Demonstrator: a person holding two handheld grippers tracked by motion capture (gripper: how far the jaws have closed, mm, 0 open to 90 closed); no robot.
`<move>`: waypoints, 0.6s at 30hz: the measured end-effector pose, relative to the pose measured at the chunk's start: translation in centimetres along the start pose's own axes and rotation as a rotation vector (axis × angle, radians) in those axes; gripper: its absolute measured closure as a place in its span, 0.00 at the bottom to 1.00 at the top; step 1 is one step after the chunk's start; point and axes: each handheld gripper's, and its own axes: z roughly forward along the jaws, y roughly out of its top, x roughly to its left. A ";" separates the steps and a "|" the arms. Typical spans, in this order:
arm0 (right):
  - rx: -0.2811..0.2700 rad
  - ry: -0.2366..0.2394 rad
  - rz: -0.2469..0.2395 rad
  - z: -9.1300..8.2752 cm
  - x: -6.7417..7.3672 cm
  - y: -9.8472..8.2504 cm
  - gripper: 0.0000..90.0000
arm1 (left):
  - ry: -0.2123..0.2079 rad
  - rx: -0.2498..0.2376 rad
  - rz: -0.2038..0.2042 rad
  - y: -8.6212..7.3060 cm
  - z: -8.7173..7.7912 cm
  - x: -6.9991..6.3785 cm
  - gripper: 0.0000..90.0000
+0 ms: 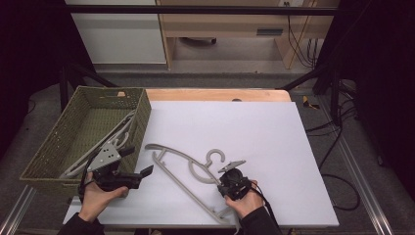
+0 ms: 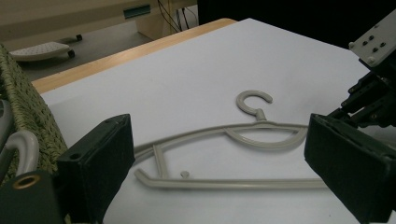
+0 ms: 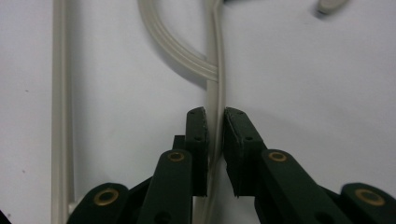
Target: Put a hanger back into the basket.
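Observation:
A grey plastic hanger [image 1: 188,171] lies flat on the white board [image 1: 274,137], its hook toward the far side. My right gripper [image 1: 230,182] points down at the hanger's right shoulder. In the right gripper view its jaws are shut on the hanger's upper arm [image 3: 215,100], which runs up between the pads. My left gripper [image 1: 139,175] is held near the front left, beside the basket, jaws wide open and empty. In the left gripper view the hanger [image 2: 233,140] lies ahead between its open fingers [image 2: 100,163], with the right gripper [image 2: 373,93] at the far right.
A green woven basket [image 1: 73,127] sits at the left of the board with more grey hangers [image 1: 112,137] inside. A wooden table edge [image 1: 215,94] runs behind the board. Cables trail on the floor at the right.

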 end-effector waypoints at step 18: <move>0.045 -0.009 -0.097 -0.5 -1.8 -0.3 0.85 | -0.016 0.031 0.010 -0.2 0.5 -0.3 0.09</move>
